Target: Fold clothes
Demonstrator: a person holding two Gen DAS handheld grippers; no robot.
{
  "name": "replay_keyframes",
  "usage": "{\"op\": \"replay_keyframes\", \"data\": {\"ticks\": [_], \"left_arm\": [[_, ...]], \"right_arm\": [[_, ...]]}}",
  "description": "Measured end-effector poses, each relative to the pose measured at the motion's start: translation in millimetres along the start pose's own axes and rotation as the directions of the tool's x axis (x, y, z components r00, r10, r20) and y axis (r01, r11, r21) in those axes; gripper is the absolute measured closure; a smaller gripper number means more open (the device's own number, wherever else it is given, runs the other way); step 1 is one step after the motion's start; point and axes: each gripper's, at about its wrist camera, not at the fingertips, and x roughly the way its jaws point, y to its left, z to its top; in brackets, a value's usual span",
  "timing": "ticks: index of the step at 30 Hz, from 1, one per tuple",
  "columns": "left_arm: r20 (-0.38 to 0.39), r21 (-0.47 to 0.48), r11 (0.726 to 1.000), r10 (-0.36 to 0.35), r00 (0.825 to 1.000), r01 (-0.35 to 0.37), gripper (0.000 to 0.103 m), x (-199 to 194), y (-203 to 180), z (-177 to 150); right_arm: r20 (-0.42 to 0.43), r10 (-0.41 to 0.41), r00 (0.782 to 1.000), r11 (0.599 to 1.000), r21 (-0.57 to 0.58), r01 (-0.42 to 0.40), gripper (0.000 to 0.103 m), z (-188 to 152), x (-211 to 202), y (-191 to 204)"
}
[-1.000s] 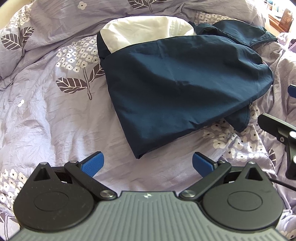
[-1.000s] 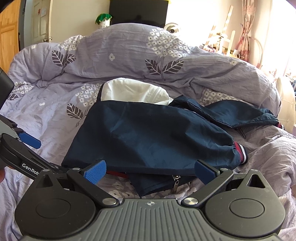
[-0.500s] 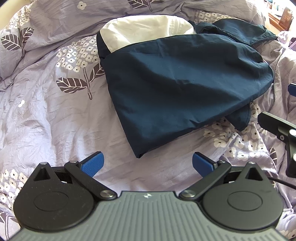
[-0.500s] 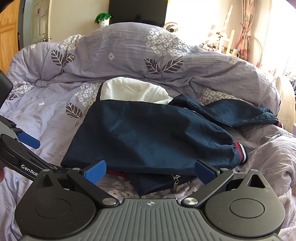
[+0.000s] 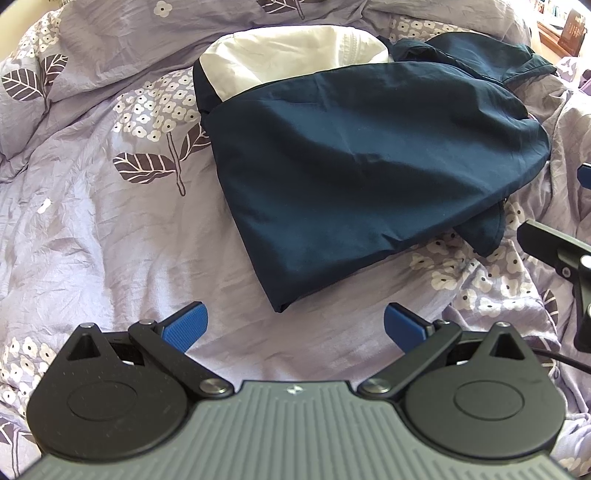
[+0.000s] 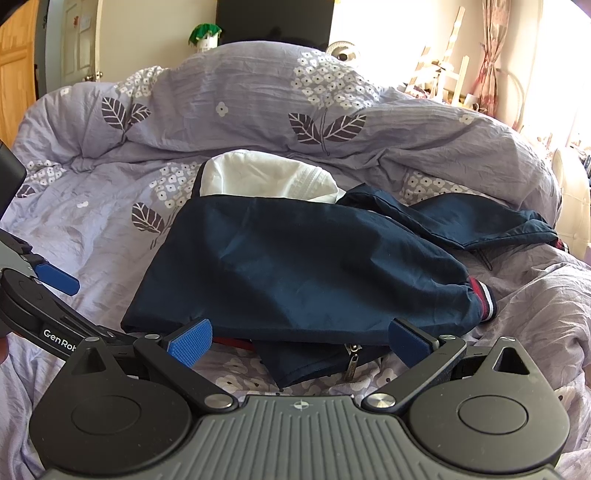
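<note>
A navy jacket [image 5: 362, 162] with a white lining [image 5: 288, 55] lies partly folded on the bed. In the right wrist view the jacket [image 6: 303, 266] shows a red, white and navy striped cuff [image 6: 482, 299] at the right and a metal zipper pull [image 6: 352, 362] under its near edge. My left gripper [image 5: 293, 326] hovers open just short of the jacket's near corner. My right gripper [image 6: 299, 341] is open too, at the jacket's near edge, holding nothing. The left gripper's blue fingers [image 6: 55, 277] show at the left of the right wrist view.
The bed is covered by a crumpled lilac duvet [image 5: 92, 229] with leaf and flower prints, bunched high at the back [image 6: 277, 107]. Behind it are a wooden door [image 6: 14, 70], a dark screen [image 6: 273, 18] and a curtained window [image 6: 495, 51].
Both views have drifted slightly; the jacket sits a little lower in the left wrist view. Both grippers stay open and the jacket has not been moved.
</note>
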Motion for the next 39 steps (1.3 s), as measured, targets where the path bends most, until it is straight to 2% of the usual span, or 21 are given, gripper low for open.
{"op": "replay_keyframes", "data": {"ticks": [16,22,26,30,31,33,35,36,38,39], "left_arm": [[-0.019,-0.009,1.000,0.020,1.000,-0.021,0.000,-5,4,1],[-0.028,-0.018,1.000,0.015,0.999,-0.016,0.000,-4,7,1],[-0.036,-0.036,0.999,0.008,0.999,-0.009,0.000,-3,11,2],[-0.031,-0.038,0.999,0.033,0.999,-0.035,0.000,-3,16,3],[-0.031,-0.037,0.998,0.044,0.999,-0.045,0.000,-3,17,3],[-0.026,-0.039,0.997,0.063,0.998,-0.064,0.000,-3,21,1],[-0.019,-0.043,0.996,0.081,0.997,-0.082,0.000,-5,26,-1],[-0.016,-0.044,0.995,0.088,0.996,-0.088,0.000,-6,29,-2],[-0.012,-0.053,0.994,0.099,0.995,-0.100,0.000,-8,35,-4],[-0.010,-0.061,0.993,0.102,0.995,-0.103,0.000,-9,39,-5]], "right_arm": [[-0.007,-0.007,1.000,1.000,0.005,0.007,0.000,-2,2,-1],[-0.007,-0.021,1.000,0.999,0.039,0.022,0.000,-3,11,-7],[-0.025,-0.004,1.000,0.991,0.133,0.007,0.000,-7,27,-22],[-0.040,0.021,0.999,0.971,0.238,-0.011,0.000,-10,45,-38],[-0.046,0.026,0.999,0.962,0.273,-0.012,0.000,-11,51,-43],[-0.078,0.023,0.997,0.918,0.397,0.010,0.002,-12,68,-59],[-0.104,0.030,0.994,0.872,0.488,0.025,0.020,-9,85,-71],[-0.126,0.034,0.991,0.853,0.520,0.037,0.045,-6,93,-74],[-0.145,0.038,0.989,0.838,0.544,0.047,0.061,2,102,-76],[-0.146,0.040,0.988,0.838,0.543,0.047,0.084,6,104,-76]]}}
